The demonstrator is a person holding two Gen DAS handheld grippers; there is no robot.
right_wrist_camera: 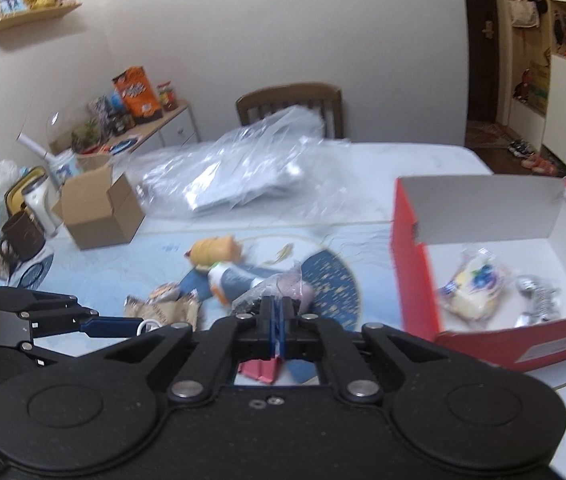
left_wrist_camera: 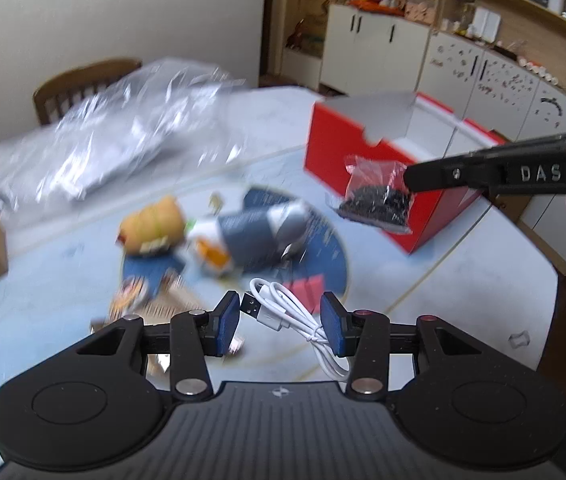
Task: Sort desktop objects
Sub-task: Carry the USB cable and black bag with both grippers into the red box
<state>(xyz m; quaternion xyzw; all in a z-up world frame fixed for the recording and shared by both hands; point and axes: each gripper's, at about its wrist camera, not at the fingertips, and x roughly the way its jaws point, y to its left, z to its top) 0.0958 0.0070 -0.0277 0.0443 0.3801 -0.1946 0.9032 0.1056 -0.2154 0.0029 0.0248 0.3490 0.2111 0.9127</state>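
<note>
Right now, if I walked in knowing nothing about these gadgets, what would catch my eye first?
Probably the red box, open at the table's right side with a few things already inside. Next, the right claw shut on a small clear bag of black bits, held up in front of that box. Nearer, the left claw stands open around a white USB cable on the pale blue tabletop.

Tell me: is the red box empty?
No. The right wrist view shows the red box already holding a yellow packet and a silvery item.
</note>
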